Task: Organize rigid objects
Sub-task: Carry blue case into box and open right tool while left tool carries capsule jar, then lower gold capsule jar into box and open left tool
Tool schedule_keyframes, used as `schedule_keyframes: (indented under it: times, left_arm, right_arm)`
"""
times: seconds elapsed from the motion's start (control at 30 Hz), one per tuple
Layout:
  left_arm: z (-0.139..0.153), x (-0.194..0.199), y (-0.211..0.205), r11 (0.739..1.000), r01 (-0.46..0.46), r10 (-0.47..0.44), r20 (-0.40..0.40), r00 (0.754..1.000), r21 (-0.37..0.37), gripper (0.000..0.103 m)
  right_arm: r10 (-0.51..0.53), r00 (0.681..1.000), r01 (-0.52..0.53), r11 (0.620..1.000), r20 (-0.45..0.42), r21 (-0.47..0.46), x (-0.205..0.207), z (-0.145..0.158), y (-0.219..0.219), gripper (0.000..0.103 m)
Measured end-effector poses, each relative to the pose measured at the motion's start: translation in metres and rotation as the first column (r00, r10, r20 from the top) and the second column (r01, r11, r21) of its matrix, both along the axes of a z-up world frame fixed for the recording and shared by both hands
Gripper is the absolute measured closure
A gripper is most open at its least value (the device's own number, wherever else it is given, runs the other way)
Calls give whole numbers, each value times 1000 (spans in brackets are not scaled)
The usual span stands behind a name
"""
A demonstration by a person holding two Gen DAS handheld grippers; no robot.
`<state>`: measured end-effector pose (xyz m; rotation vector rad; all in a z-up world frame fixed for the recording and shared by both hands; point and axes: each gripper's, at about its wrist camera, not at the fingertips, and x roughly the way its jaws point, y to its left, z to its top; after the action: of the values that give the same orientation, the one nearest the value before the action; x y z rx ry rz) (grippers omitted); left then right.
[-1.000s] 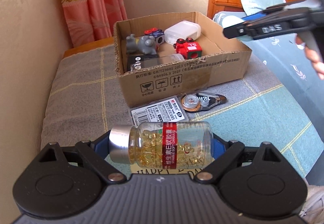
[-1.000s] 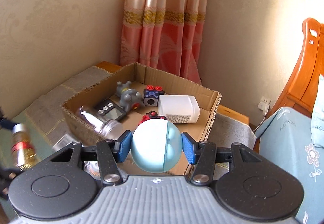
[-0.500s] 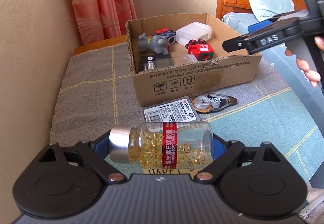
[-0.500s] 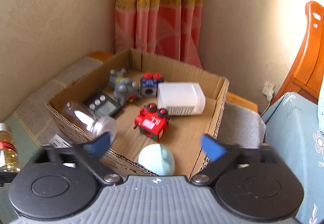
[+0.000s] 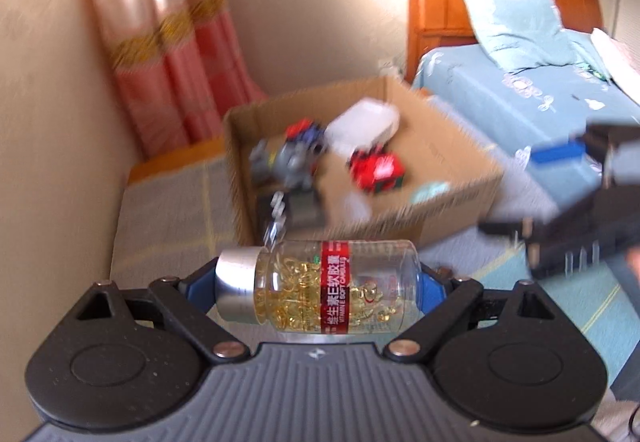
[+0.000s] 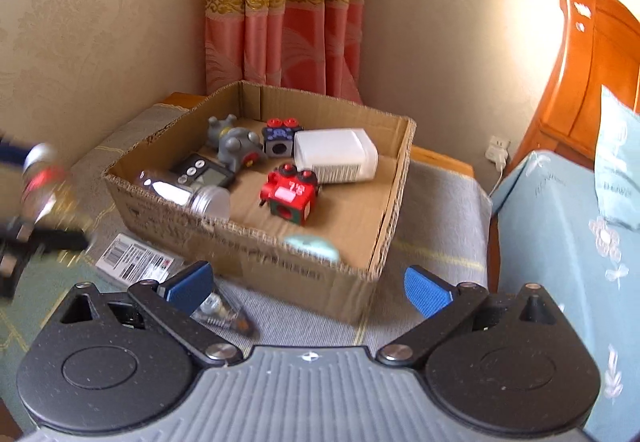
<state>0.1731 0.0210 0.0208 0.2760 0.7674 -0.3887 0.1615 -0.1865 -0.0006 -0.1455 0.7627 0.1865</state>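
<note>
My left gripper is shut on a clear capsule bottle with a silver cap and red label, held sideways in front of the cardboard box. My right gripper is open and empty, just in front of the box. A pale blue ball lies blurred inside the box's near edge. The box also holds a red toy cube, a white container, a grey toy and a clear jar.
A barcode card and a tape dispenser lie on the checked cloth in front of the box. A blue bed with wooden headboard stands right. The wall and pink curtain are behind.
My right gripper opened and dropped the pale blue ball into the box, then drew back. My left gripper has moved toward the box with the bottle.
</note>
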Motion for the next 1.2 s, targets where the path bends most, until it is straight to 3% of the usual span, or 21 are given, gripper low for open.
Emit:
schedule_keyframes:
  times: [0.13, 0.3, 0.43, 0.77, 0.93, 1.2]
  left_arm:
    - [12, 22, -32, 997, 74, -75, 34, 997, 14, 10]
    - [11, 55, -73, 986, 166, -166, 9, 986, -2, 10]
    - [-3, 74, -111, 971, 232, -231, -14, 973, 65, 10]
    - [-30, 107, -154, 965, 241, -236, -59, 970, 106, 10]
    - [-21, 108, -158, 968, 231, -232, 7, 973, 94, 8]
    - [-4, 96, -144, 978, 177, -180, 25, 983, 107, 7]
  right_arm:
    - [-15, 1000, 15, 1000, 1, -2, -10, -2, -4, 0]
    - [-32, 999, 32, 999, 5, 7, -15, 0, -13, 0]
    - [-58, 998, 58, 998, 10, 15, -18, -1, -23, 0]
    - [-132, 991, 133, 988, -18, 79, -17, -10, -56, 0]
    - [-141, 990, 142, 985, -24, 101, -17, -11, -63, 0]
    - [-129, 991, 130, 986, -17, 100, -19, -10, -58, 0]
